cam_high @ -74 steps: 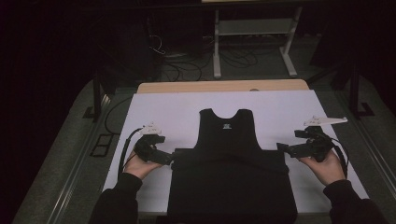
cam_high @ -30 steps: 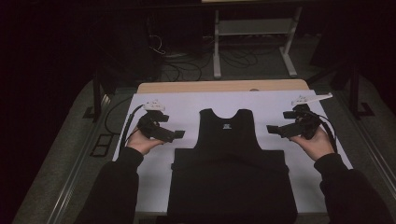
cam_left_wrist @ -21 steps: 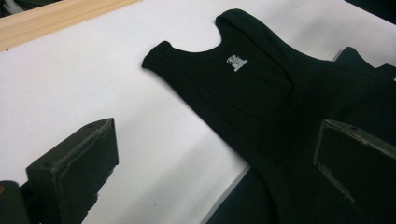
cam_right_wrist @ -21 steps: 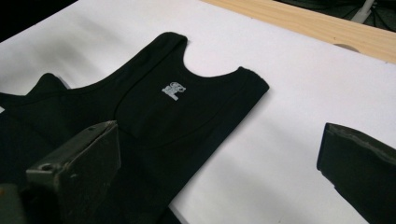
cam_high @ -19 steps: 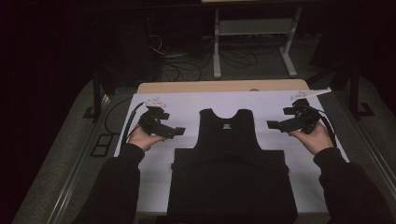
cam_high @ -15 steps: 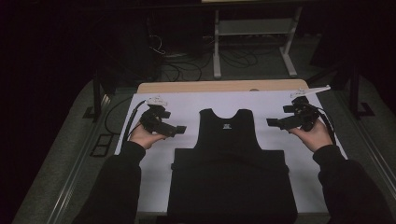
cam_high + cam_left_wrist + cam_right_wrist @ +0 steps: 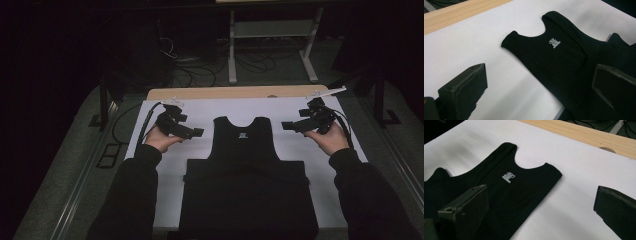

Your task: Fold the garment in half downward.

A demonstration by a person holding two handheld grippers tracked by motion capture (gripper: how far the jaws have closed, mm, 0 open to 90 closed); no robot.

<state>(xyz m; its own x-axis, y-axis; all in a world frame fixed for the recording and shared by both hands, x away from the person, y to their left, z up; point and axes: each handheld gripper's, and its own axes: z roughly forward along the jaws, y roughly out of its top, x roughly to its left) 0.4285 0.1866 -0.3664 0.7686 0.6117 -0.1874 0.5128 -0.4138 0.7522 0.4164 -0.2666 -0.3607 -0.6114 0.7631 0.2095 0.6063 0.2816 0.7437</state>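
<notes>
There is one black tank top [image 7: 245,170], one white sheet [image 7: 200,110] under it, two grippers and two hands. The top is the thing to look from.

To the left of the top, the left hand [image 7: 159,140] holds the left gripper [image 7: 199,133] up above the white sheet. It is near the top's left strap and not touching the cloth. In the left gripper view its two black jaws stand wide apart, with nothing between them but the sheet and the top far below.

The top lies flat in the middle of the white sheet, with its neck end away from the person. It has two wide straps and a round scooped neck. Just under the neck there is one small white mark [image 7: 554,42] inside the cloth. The lower part is folded up, so a wider black band lies across the bottom half. The cloth looks smooth.

Behind the top, past the far edge of the sheet, one strip of bare wooden table [image 7: 235,92] shows.

To the right of the top, the right hand [image 7: 331,140] holds the right gripper [image 7: 286,126] in the air near the right strap, not touching it. Its jaws are also wide apart and hold nothing.
</notes>
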